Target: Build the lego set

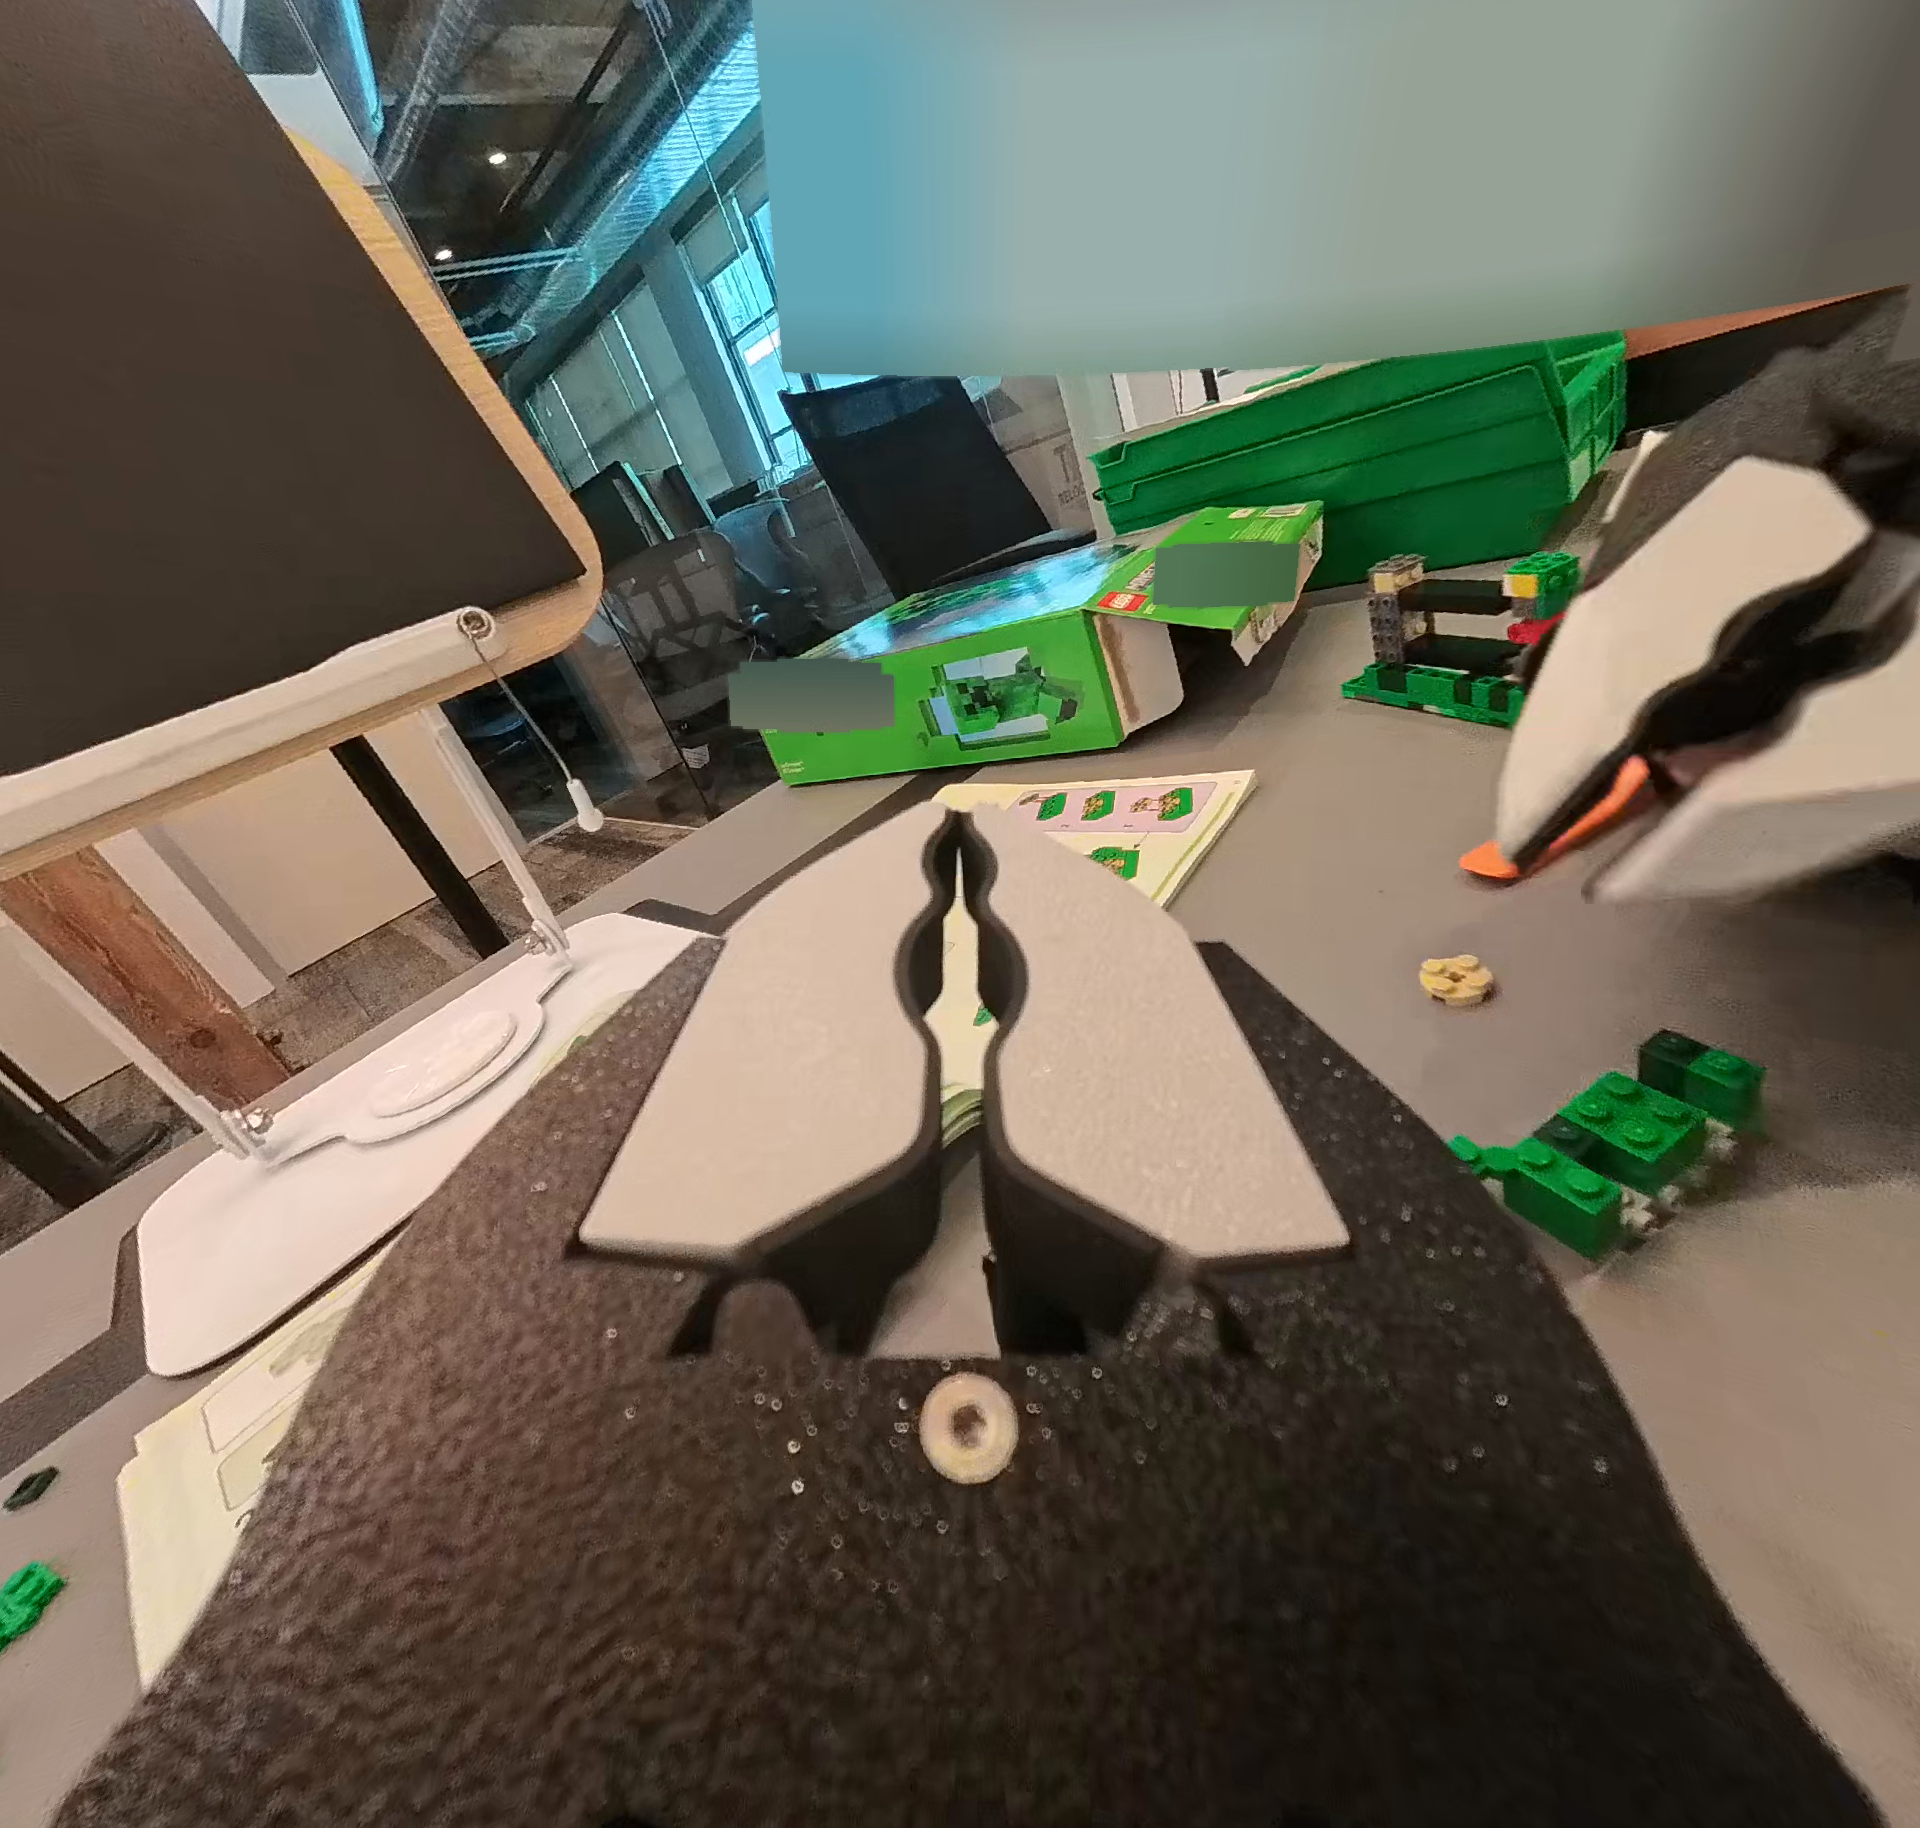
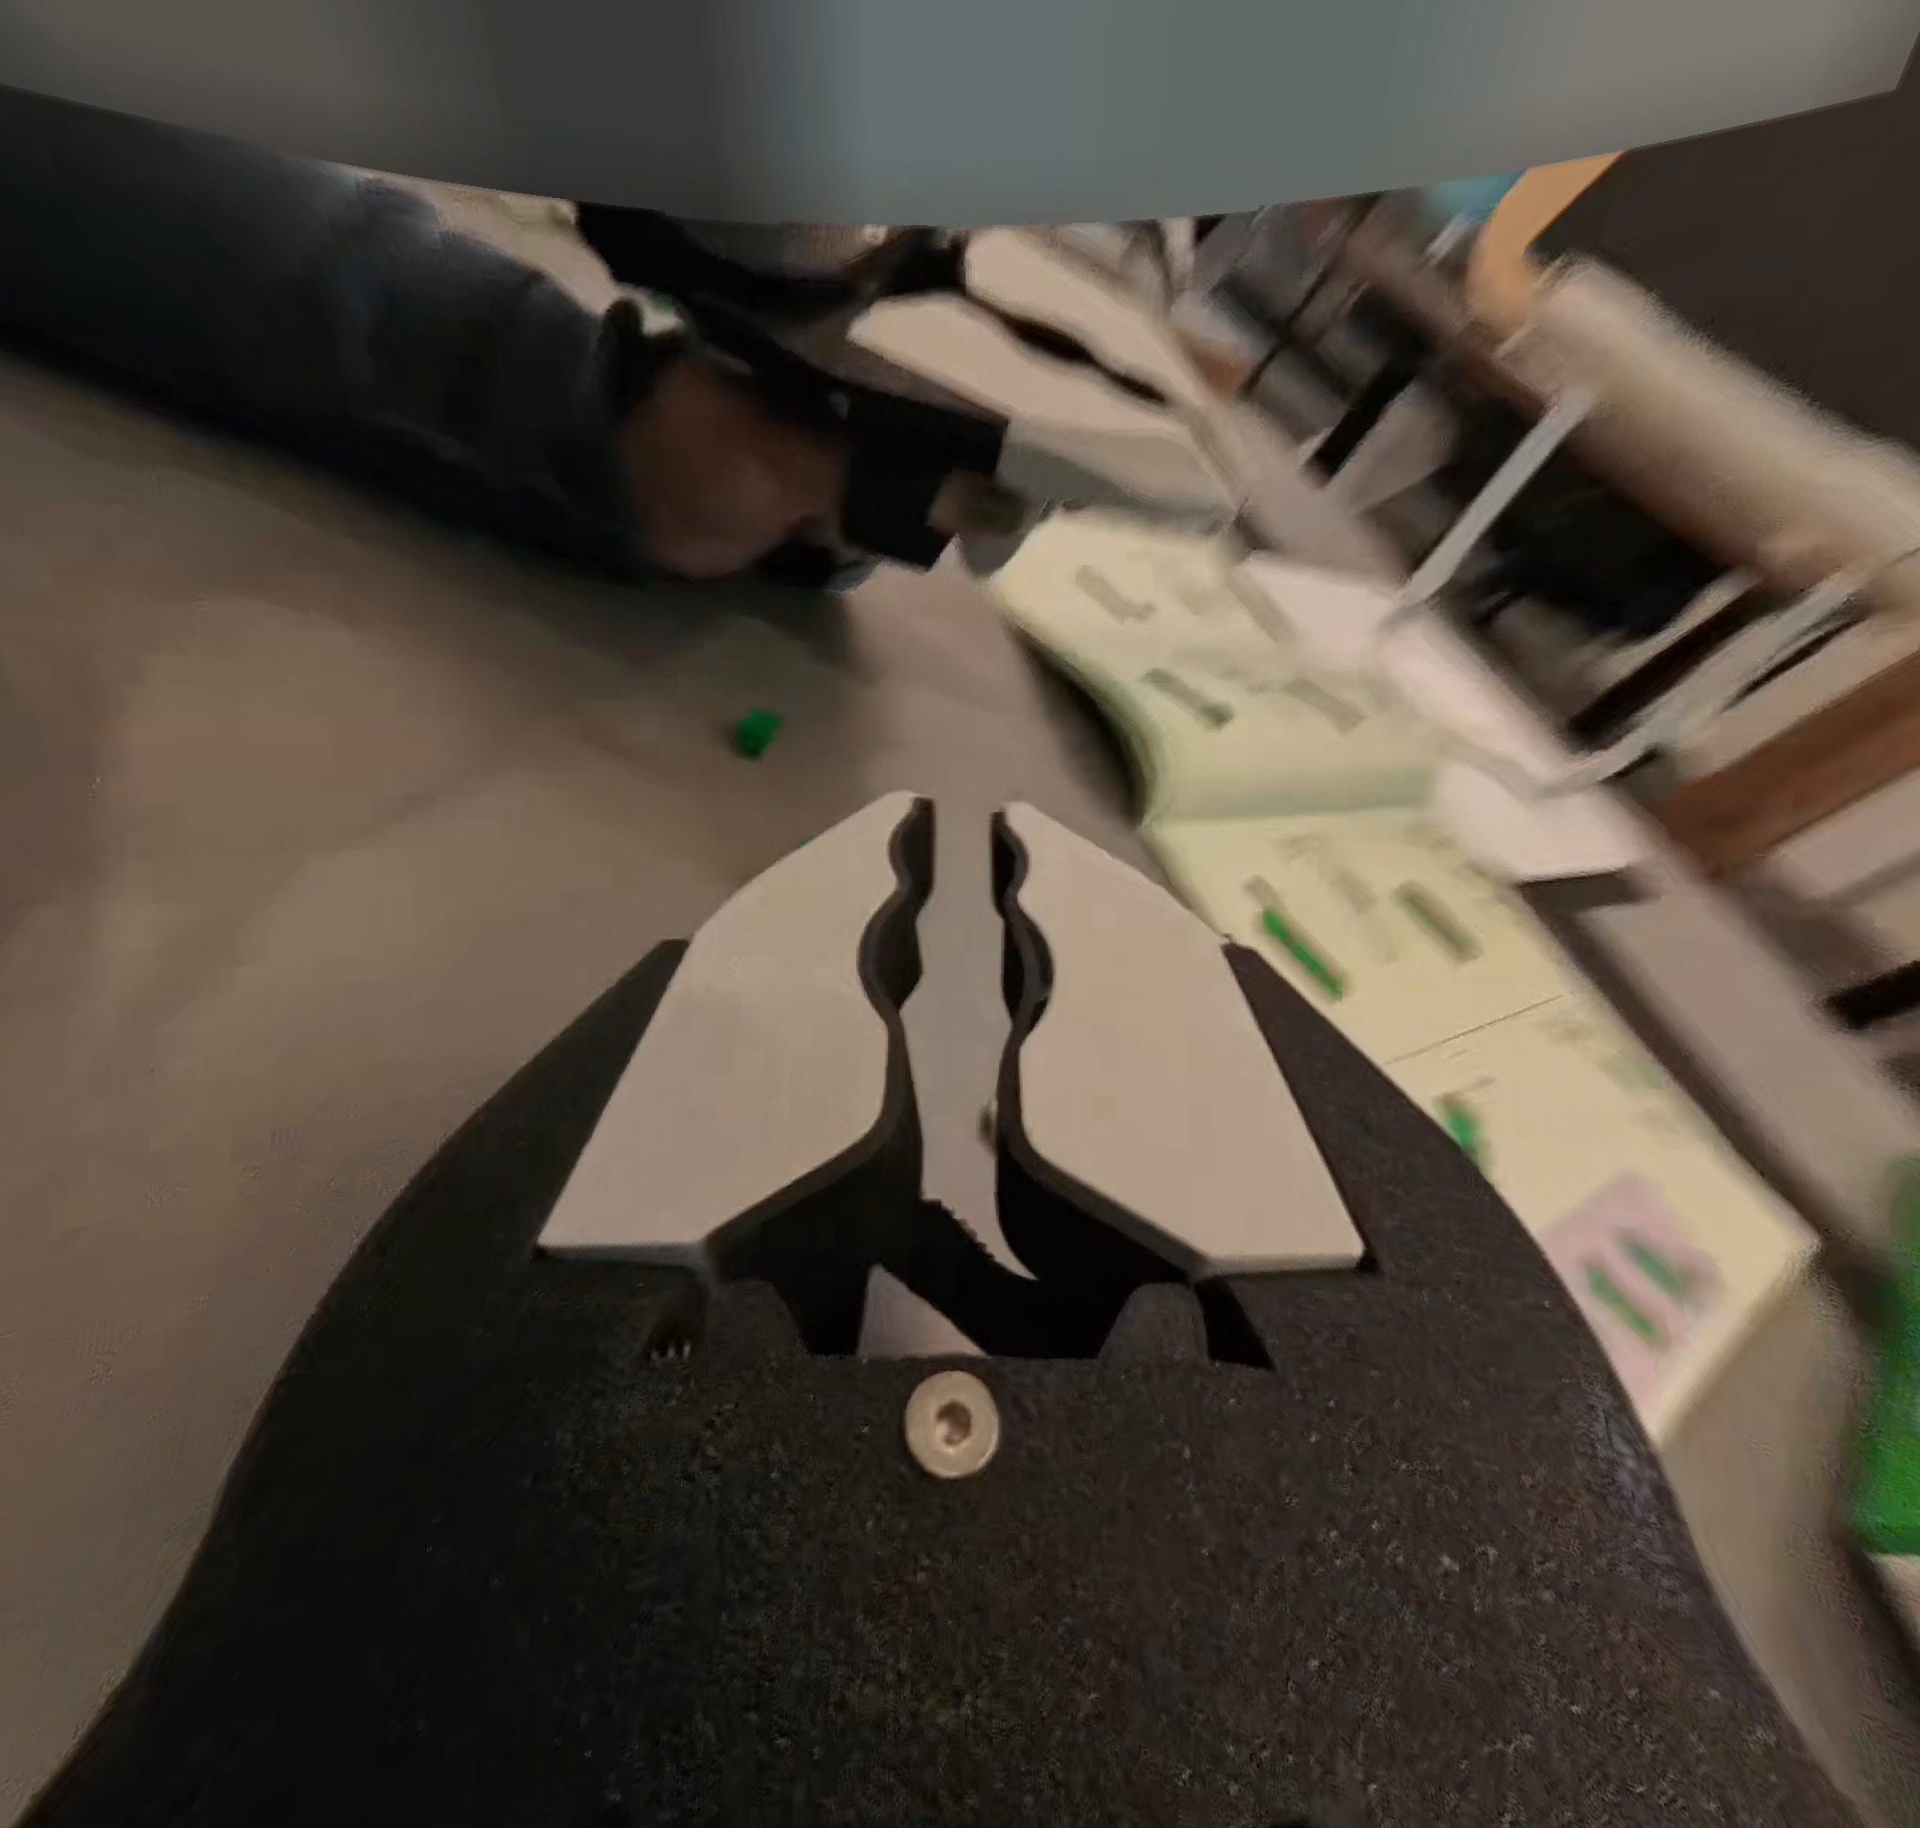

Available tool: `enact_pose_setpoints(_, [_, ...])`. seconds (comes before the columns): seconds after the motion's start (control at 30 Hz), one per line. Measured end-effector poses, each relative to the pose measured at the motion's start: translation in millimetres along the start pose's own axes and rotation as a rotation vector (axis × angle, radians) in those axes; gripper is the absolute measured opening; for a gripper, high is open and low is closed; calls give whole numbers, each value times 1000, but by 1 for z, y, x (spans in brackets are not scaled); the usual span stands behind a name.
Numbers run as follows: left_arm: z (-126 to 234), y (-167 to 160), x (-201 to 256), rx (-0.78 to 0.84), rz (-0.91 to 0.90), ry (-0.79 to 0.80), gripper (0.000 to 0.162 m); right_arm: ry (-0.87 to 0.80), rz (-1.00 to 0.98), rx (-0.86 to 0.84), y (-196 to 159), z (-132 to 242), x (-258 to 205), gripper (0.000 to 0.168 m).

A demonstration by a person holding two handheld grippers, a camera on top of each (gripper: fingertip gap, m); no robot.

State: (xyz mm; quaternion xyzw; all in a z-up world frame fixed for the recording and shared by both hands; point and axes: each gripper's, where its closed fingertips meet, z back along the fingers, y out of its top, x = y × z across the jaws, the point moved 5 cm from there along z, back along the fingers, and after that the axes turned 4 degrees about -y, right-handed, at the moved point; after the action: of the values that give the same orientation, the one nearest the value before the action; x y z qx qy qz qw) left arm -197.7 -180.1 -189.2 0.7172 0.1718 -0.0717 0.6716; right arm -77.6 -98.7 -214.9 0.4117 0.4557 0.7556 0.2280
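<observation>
Lego is spread over the grey surface (image 1: pixel 1351 843), all of it light, hard plastic with slick sides. Largest is the half-built frame (image 1: pixel 1444 635) at about 2 o'clock in the left wrist view, on a green base with dark beams and a grey post; it looks top-heavy and apt to pop apart, so I would hold it by the base. Nearer, at 4 o'clock, sits a green brick cluster (image 1: pixel 1621 1134), stiff enough to pinch across its flat sides. A small tan round plate (image 1: pixel 1457 977) lies just beyond it, thin and fiddly, best taken by the rim. One tiny green brick (image 2: pixel 758 734) lies apart at 12 o'clock in the right wrist view.

The left gripper (image 1: pixel 961 828) has fingers almost touching and holds nothing. The right gripper (image 2: pixel 961 822) shows a narrow gap; in the left view an orange tool (image 1: pixel 1558 828) is clamped between its fingers, tip near the surface.

The box (image 1: pixel 966 677), bin (image 1: pixel 1371 469) and booklet (image 1: pixel 1132 822) lie beyond.
</observation>
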Motion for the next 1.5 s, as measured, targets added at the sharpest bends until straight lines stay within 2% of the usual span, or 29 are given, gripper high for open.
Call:
enact_pose_setpoints(0.1, [-1, 0, 0, -3, -2, -6, 0, 184, -147, -177, -15, -4, -8, 19])
enact_pose_setpoints(0.23, [-2, -1, 1, -6, -7, -14, 0, 208, -228, -232, -17, -9, -10, 32])
enact_pose_setpoints(0.5, [-3, -1, 3, -10, -13, -24, 0, 244, -194, -349, -25, -16, -19, 26])
enact_pose_setpoints(0.57, [-3, -1, 3, -8, -14, -27, 0, 252, -182, -361, -26, -17, -20, 17])
enact_pose_setpoints(0.73, [-1, 3, 7, 31, 9, -60, 0, 170, -117, -292, -21, -16, -14, 16])
enact_pose_setpoints(0.8, [2, 6, 12, 40, 65, -104, 0, 61, -52, -216, -14, -15, -6, 16])
enact_pose_setpoints(0.83, [3, 7, 15, 31, 105, -123, 19, -7, -7, -177, -10, -13, -1, 16])
enact_pose_setpoints(0.9, [1, 7, 22, -44, 235, -194, 22, -129, 76, -87, 0, -9, 6, 16])
enact_pose_setpoints(0.97, [-4, 9, 29, -82, 399, -258, 36, -228, 141, -8, 11, -5, 9, 16])
enact_pose_setpoints(1.1, [-9, 7, 30, -56, 693, -346, 41, -333, 239, 45, 19, 1, 10, 16])
enact_pose_setpoints(1.23, [-12, 5, 33, -9, 910, -503, 64, -393, 240, 84, 22, 5, 14, 16])
enact_pose_setpoints(1.33, [-13, 10, 39, 40, 978, -603, 59, -394, 250, 102, 23, 6, 14, 16])
enact_pose_setpoints(1.5, [-14, 12, 49, 18, 953, -662, 44, -381, 267, 113, 25, 5, 10, 16])
